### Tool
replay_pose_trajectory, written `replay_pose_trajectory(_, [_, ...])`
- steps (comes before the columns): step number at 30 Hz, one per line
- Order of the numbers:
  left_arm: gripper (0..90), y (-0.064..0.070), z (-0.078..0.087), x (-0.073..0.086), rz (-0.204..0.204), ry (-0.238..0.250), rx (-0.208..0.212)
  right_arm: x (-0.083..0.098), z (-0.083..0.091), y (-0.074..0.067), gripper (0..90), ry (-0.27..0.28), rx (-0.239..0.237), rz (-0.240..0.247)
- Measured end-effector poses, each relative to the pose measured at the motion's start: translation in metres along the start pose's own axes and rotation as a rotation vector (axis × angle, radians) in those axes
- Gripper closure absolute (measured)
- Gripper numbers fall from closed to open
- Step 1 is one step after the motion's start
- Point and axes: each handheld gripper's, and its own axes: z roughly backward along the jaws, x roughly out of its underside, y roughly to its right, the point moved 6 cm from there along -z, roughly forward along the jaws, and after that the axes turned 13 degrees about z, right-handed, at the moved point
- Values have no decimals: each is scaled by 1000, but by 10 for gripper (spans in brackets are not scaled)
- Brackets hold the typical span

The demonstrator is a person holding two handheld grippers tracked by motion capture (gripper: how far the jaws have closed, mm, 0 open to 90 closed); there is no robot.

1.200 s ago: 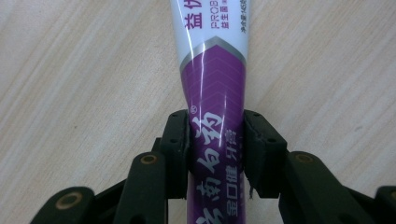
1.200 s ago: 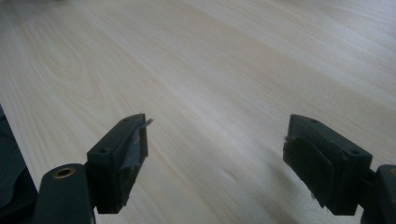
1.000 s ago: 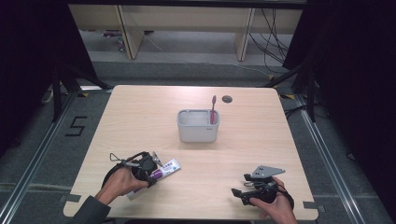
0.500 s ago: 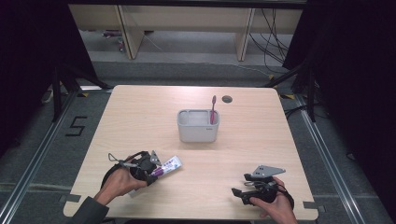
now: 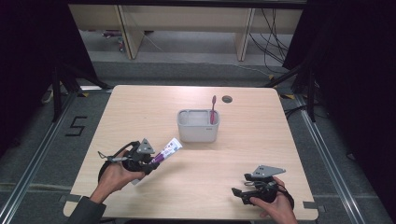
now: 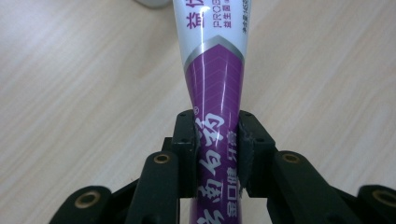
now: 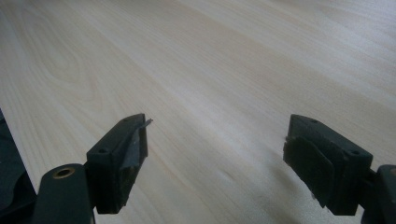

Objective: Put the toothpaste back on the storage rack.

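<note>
A purple and white toothpaste tube (image 5: 166, 151) (image 6: 215, 93) is pinched near its purple end by my left gripper (image 5: 150, 164) (image 6: 216, 144), shut on it above the table's front left. The tube's white end points toward a grey holder (image 5: 198, 126) at mid table, with a gap between them. A pink toothbrush (image 5: 213, 108) stands upright in the holder's right side. My right gripper (image 5: 238, 192) (image 7: 219, 154) rests low at the front right, jaws wide apart with bare wood between them.
The light wooden table (image 5: 243, 154) has a round cable hole (image 5: 227, 99) behind the holder. Metal floor rails run along both sides, and a shelf unit (image 5: 187, 18) stands beyond the far edge. Dark curtains flank the space.
My left gripper has lifted and carried the toothpaste tube slightly toward the holder. The right gripper has barely shifted.
</note>
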Motion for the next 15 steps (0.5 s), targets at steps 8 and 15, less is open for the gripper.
replay_pose_trajectory(8, [712,-9,11,-12,49,118,4,0,0,1,221,0,6,8])
replay_pose_trajectory(15, [712,-16,22,-24,100,211,17,0,1,1,221,1,8,11])
